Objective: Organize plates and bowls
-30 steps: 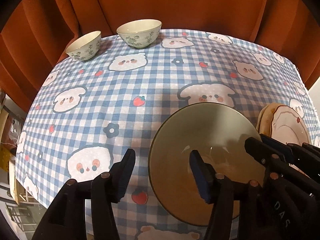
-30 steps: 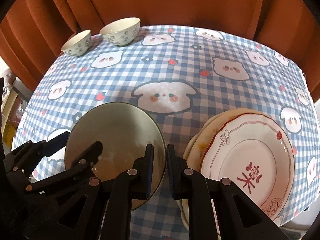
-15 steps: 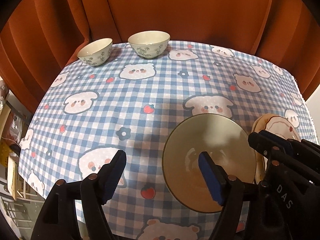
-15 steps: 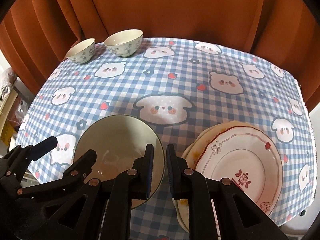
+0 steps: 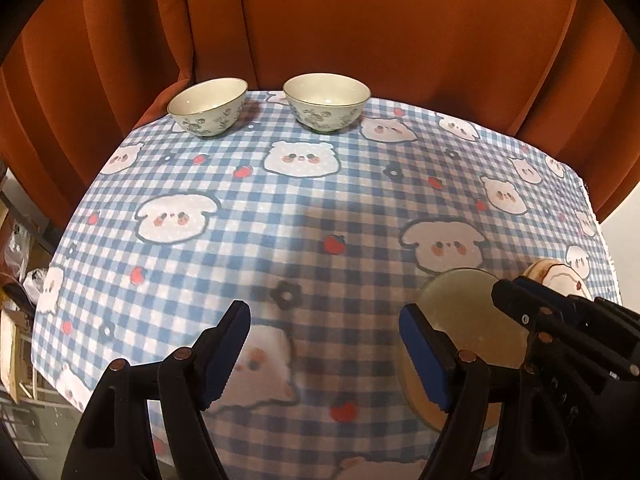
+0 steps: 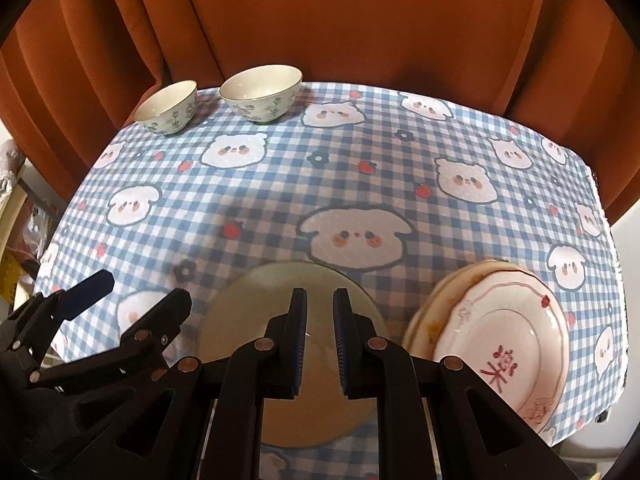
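A plain olive-green plate (image 6: 256, 316) lies near the table's front edge; it also shows in the left wrist view (image 5: 464, 304). My right gripper (image 6: 320, 300) is shut on its near rim. To its right sits a stack of plates topped by a white plate with red markings (image 6: 500, 336), seen at the right edge in the left wrist view (image 5: 560, 276). Two floral bowls (image 5: 208, 106) (image 5: 326, 100) stand at the far left of the table. My left gripper (image 5: 324, 332) is open and empty, left of the green plate.
The table wears a blue checked cloth with animal faces (image 5: 300, 200). Orange curtains (image 5: 360, 20) hang right behind the table. Clutter and shelving (image 5: 16, 280) sit off the table's left edge.
Both grippers have pulled back and up from the table. The left gripper has moved left, away from the green plate, and stays open. The right gripper keeps its grip.
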A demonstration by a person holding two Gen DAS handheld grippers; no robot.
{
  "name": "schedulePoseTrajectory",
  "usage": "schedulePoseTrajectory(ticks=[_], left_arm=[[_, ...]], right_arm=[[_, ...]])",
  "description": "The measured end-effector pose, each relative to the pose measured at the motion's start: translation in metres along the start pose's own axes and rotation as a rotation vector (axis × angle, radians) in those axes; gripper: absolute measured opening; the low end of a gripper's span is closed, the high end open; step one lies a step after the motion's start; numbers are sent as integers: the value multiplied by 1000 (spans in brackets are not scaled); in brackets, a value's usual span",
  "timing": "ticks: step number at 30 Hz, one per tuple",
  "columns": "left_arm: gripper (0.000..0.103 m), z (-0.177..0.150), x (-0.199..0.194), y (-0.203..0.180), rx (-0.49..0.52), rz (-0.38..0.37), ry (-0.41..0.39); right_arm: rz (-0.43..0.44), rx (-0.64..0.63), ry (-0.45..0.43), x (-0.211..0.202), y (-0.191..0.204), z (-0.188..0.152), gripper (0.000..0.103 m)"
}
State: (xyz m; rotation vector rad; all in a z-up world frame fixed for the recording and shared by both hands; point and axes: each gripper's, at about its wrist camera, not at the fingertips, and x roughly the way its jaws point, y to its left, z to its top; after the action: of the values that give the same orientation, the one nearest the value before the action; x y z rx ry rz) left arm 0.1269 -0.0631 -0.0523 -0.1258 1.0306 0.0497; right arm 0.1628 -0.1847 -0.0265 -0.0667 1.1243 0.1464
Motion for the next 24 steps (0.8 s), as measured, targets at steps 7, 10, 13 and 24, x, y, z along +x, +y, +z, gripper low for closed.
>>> schedulePoseTrajectory(ticks=[7, 10, 13, 24], left_arm=[[82, 22, 1, 45, 21, 0, 2], [83, 31, 3, 63, 31, 4, -2], [83, 38, 6, 82, 39, 5, -1], [84, 63, 23, 148, 92, -21, 0]], right_arm=[[-3, 27, 24, 8, 39, 22, 17], [-3, 36, 24, 12, 57, 32, 17], [-4, 48, 23, 16, 76, 42, 17], [-11, 106, -13, 35, 145, 76, 31]])
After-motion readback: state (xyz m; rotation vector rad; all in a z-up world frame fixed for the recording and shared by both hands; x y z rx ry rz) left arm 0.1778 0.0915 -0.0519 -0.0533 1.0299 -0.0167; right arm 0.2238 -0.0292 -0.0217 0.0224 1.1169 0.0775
